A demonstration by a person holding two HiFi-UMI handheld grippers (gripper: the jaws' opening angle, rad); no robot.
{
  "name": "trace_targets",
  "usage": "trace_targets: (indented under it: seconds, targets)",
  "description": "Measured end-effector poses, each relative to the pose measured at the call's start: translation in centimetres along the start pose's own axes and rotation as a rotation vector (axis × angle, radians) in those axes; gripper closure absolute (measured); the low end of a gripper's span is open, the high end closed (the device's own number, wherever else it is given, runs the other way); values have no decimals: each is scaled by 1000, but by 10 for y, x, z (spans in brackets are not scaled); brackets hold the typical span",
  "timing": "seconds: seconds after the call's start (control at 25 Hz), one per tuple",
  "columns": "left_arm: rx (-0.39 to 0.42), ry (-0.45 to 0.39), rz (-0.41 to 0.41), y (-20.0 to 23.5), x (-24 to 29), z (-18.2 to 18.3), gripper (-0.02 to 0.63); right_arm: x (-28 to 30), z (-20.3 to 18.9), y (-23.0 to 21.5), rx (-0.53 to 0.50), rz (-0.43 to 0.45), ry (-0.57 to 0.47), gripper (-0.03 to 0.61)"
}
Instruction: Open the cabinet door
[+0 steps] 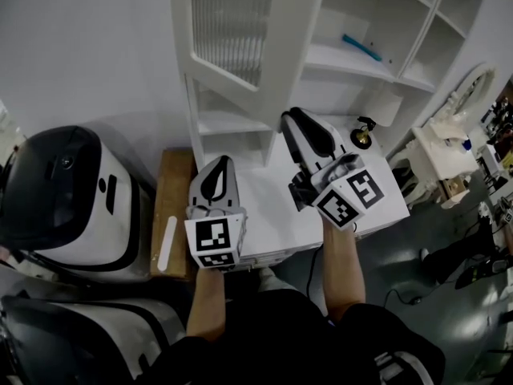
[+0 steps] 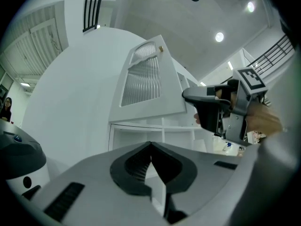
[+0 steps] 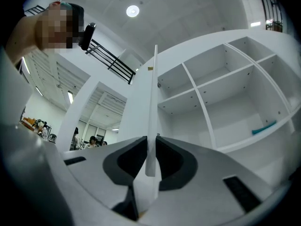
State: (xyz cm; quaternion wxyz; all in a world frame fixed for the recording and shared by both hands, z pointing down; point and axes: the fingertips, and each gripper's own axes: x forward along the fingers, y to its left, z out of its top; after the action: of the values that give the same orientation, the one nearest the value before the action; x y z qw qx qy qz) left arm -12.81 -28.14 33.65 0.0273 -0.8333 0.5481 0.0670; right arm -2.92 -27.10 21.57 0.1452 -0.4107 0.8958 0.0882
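The white cabinet door with a ribbed glass pane stands swung out from the cabinet, leaving the open shelves bare. My right gripper is shut on the door's lower free edge. In the right gripper view the door shows edge-on, pinched between the jaws of that gripper. My left gripper hangs lower and to the left, shut and empty, pointing at the lower shelves. The left gripper view shows its jaws meeting, the door above and the right gripper under the door's corner.
A white counter lies under both grippers. A wooden stand with a white strip sits to the left, beside a white machine with a black top. A blue item lies on a shelf. A small brass object and white furniture are at the right.
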Motion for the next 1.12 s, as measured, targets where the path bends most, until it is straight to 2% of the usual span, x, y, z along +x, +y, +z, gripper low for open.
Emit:
trace_targets:
  seconds: [0.2,0.36,0.48,0.6,0.8,1.0,1.12]
  targets:
    - [11,5,10,13,-25,2,600,2,1,31,22,45,-19,508]
    - [64,7,46,30,-50,6,600,8,-1,57,-55,16,-24,506]
    - [60,4,73,45,-69,8,600,12,-1,72,-70,2,-28,503]
    - [52,8,105,62,-87,7,600,20,-4,94,-61,39,-39,503]
    - [45,0,171,87,-113,8,600,39,-10,131,-206,46,4,495]
    - [24,-8,240,116,-134,9,600,55,-17,151,-148,97,5,492]
    - [43,-9,287,131,-146,12,600,65,-21,162,-139,125,7,489]
